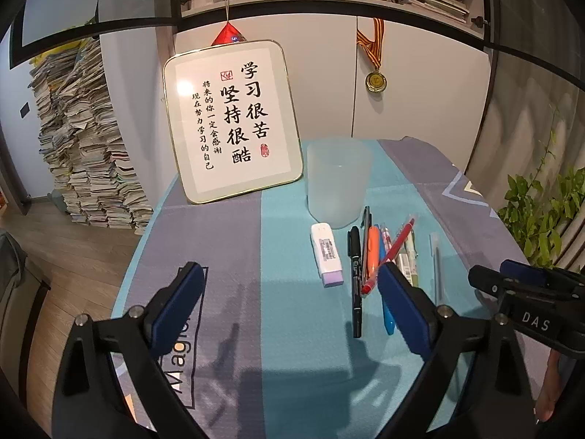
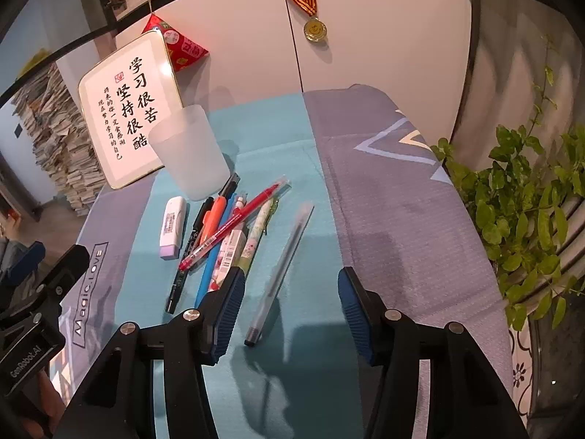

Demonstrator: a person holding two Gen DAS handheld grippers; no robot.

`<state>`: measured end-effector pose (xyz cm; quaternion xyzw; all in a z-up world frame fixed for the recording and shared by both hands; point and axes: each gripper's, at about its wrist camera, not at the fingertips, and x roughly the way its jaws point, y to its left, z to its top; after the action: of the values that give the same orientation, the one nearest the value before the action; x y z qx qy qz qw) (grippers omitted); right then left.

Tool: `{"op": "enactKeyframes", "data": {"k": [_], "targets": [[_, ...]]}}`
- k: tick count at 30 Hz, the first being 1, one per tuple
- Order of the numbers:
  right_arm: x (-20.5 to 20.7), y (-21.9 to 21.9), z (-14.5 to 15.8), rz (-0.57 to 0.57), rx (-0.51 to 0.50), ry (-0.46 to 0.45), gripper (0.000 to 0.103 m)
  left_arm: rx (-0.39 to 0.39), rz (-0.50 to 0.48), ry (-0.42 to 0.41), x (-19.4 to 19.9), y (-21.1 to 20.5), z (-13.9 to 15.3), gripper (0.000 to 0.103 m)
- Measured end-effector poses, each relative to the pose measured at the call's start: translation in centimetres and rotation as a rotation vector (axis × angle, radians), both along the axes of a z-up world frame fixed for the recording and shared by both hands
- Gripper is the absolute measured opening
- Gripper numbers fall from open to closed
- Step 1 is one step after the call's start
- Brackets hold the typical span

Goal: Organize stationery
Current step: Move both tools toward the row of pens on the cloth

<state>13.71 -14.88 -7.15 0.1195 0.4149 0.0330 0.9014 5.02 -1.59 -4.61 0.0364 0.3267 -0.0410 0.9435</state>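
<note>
**Pens and eraser lie loose beside the empty cup**

A table under a teal-and-grey cloth [image 2: 384, 190] fills both views. At its far edge, toward eleven o'clock, a gold-rimmed calligraphy plaque [image 1: 234, 120] leans against the white cabinet. Just beside it, toward one o'clock from the left gripper, stands a frosted plastic cup [image 1: 338, 179], upright.

The left gripper [image 1: 292, 292] hovers above the cloth with its jaws spread wide and nothing between them. The right gripper [image 2: 289, 307] has its jaws parted about halfway; a clear grey pen [image 2: 281, 270] lies on the cloth between them, and the pads do not touch it.

Near the cup's base lies a cluster of pens: a red pen [image 2: 234, 221] rests crosswise over a blue one [image 2: 208, 270], with an orange highlighter [image 1: 372, 252] and a black marker [image 1: 355, 281] alongside. A white-and-lilac eraser [image 1: 326, 254] sits apart at nine o'clock of the cluster.
</note>
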Motion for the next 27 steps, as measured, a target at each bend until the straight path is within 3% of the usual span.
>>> {"op": "enactKeyframes", "data": {"k": [8, 21, 27], "targets": [[0.14, 0.19, -0.21, 0.019, 0.007, 0.015, 0.056, -0.006, -0.001, 0.003, 0.01, 0.04, 0.0, 0.092], [0.11, -0.11, -0.41, 0.025, 0.011, 0.034, 0.056, -0.044, -0.014, 0.046, 0.47, 0.41, -0.73, 0.071], [0.09, -0.33, -0.55, 0.022, 0.015, 0.038, 0.056, -0.054, -0.026, 0.05, 0.43, 0.22, -0.79, 0.068]]}}
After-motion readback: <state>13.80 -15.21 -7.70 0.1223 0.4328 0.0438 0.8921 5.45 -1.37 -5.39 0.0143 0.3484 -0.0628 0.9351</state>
